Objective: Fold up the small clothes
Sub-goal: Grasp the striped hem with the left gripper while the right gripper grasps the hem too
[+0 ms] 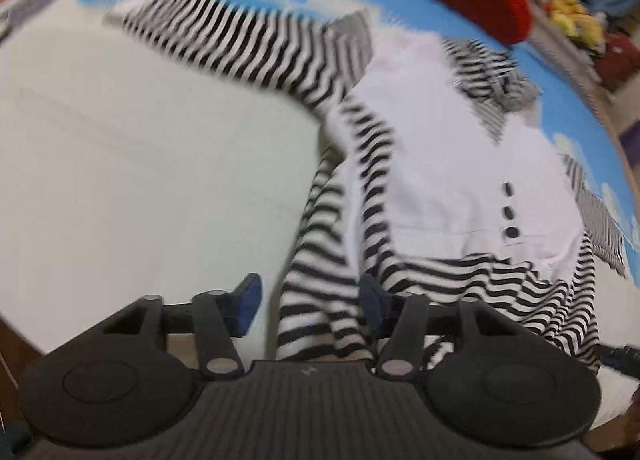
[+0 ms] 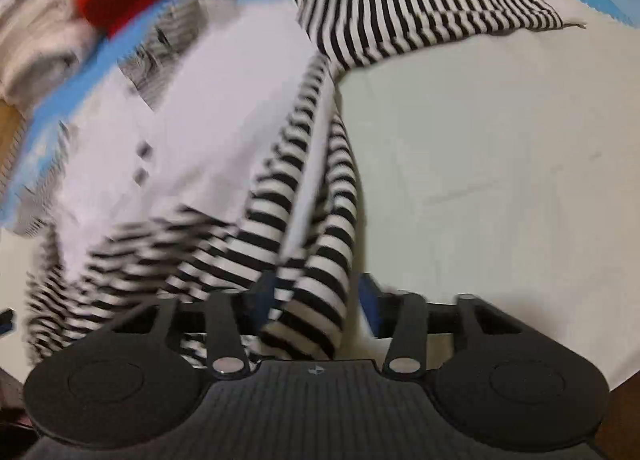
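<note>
1. Two tongs are at work: the left gripper (image 1: pixel 310 306) has its jaws partly open with the hem of the striped garment (image 1: pixel 436 180) between them, the left pad clear of the cloth.
2. The right gripper (image 2: pixel 316 310) is likewise part-open around a striped fold; whether it pinches, I cannot tell.
3. The garment lies spread ahead of both, sleeves out, so no fold looks finished.

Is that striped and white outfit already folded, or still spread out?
Mostly spread out. The striped and white outfit lies open on the bed, one sleeve stretched sideways; only its lower striped edges are bunched up by the grippers.
</note>
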Tool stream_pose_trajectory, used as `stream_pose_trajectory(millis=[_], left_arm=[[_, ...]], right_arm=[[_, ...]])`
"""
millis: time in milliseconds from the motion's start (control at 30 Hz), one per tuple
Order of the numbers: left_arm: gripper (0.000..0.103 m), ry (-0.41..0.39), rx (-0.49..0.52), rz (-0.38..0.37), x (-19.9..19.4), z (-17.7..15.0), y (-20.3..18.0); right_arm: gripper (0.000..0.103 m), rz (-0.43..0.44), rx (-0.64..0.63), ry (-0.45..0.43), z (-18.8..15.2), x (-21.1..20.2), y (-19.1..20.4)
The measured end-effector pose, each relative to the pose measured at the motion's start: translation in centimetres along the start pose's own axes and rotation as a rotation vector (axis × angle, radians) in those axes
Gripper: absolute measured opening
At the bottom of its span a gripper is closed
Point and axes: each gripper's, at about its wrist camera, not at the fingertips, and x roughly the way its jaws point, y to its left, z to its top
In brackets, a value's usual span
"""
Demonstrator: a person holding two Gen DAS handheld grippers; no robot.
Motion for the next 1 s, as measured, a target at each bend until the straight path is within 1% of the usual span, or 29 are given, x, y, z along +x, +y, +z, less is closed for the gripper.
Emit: stream_pose_trajectory(millis=[33, 100, 133, 167, 200, 233, 267, 300, 333, 367, 467, 500, 533, 567, 600, 633, 667, 700, 767, 800, 833, 867, 900, 933, 967, 1000], left_arm=[[0.067, 0.023, -0.012, 0.002, 0.5, 0.0, 0.1], [0.067, 0.067, -0.007, 0.03, 1.3, -0.3, 0.3], [0.067, 0.079, 0.0, 0.037, 1.8, -0.4, 0.2], [0.066, 0.087, 0.005, 0.036, 2.4, -0.5, 0.1], [0.065, 0.1, 0.011, 0.033, 3.2, -0.6, 0.1], [0.06, 0.113, 0.018, 0.033, 3.7, -0.7, -0.1], [0.053, 0.121, 0.027, 0.029, 4.0, -0.8, -0.2], [0.027, 0.128, 0.039, 0.019, 4.2, -0.9, -0.4], [0.003, 0.131, 0.055, 0.0, 4.2, -1.1, -0.7], [0.003, 0.123, 0.067, -0.02, 4.1, -1.2, -1.0], [0.003, 0.021, 0.12, -0.064, 1.9, -1.5, -2.2], [0.003, -0.011, 0.127, -0.091, 0.8, -1.6, -2.4], [0.003, -0.038, 0.135, -0.106, -0.1, -1.7, -2.5], [0.003, -0.058, 0.143, -0.117, -0.9, -1.8, -2.4], [0.003, -0.071, 0.152, -0.116, -1.7, -2.0, -2.3], [0.003, -0.075, 0.16, -0.107, -2.2, -2.1, -2.1], [0.003, -0.072, 0.163, -0.09, -2.5, -2.2, -1.7], [0.003, -0.053, 0.158, -0.066, -2.4, -2.2, -1.4], [0.003, -0.016, 0.142, -0.002, -1.8, -2.1, -0.7], [0.003, -0.002, 0.139, 0.034, -1.6, -2.1, -0.4], [0.004, 0.011, 0.131, 0.055, -1.5, -2.1, 0.0], [0.004, 0.019, 0.119, 0.057, -1.5, -2.0, 0.4], [0.005, 0.008, 0.102, 0.025, -1.8, -1.8, 0.4], [0.012, -0.016, 0.093, -0.01, -2.2, -1.7, 0.3], [0.018, -0.044, 0.089, -0.044, -2.8, -1.6, 0.1], [0.035, -0.063, 0.092, -0.068, -3.2, -1.8, -0.2]], right_arm=[[0.056, -0.016, -0.003, 0.021, 0.0, 0.6, 0.1], [0.055, -0.037, 0.009, 0.059, -0.1, 1.4, -0.3], [0.049, -0.035, 0.019, 0.075, -0.1, 1.7, -0.5], [0.025, -0.019, 0.024, 0.077, -0.2, 1.7, -0.6], [0.012, 0.001, 0.029, 0.071, -0.3, 1.5, -0.7], [0.003, 0.02, 0.038, 0.05, -0.3, 1.0, -0.9], [0.001, 0.043, 0.052, 0.019, -0.2, 0.2, -1.2], [0.001, 0.07, 0.084, -0.018, -0.1, -0.9, -2.0], [0.001, 0.089, 0.122, -0.056, 0.2, -1.7, -2.8], [0.001, 0.114, 0.173, -0.112, 0.2, -3.2, -4.2], [0.0, 0.175, 0.256, -0.235, -0.5, -7.0, -8.0], [0.0, 0.176, 0.267, -0.254, -0.8, -7.9, -9.1], [0.0, 0.143, 0.279, -0.273, -1.3, -8.8, -10.3], [0.0, 0.128, 0.291, -0.271, -1.7, -9.1, -11.2], [0.0, 0.137, 0.309, -0.251, -2.1, -9.0, -12.1], [0.0, 0.165, 0.317, -0.21, -2.5, -8.6, -12.9], [0.0, 0.177, 0.293, -0.179, -2.7, -8.0, -12.9], [0.0, 0.174, 0.229, -0.153, -3.0, -7.6, -12.3], [0.0, 0.161, 0.096, -0.135, -3.4, -7.0, -10.5], [0.0, 0.164, 0.056, -0.134, -3.4, -6.8, -9.9], [0.003, 0.174, 0.007, -0.143, -3.5, -6.7, -8.8], [0.003, 0.179, -0.027, -0.156, -3.2, -6.7, -7.8], [0.004, 0.179, -0.068, -0.168, -3.1, -6.5, -6.6], [0.012, 0.182, -0.092, -0.172, -2.9, -6.2, -5.9], [0.021, 0.183, -0.123, -0.168, -2.8, -5.6, -4.8], [0.025, 0.18, -0.145, -0.16, -2.5, -5.3, -3.8]])
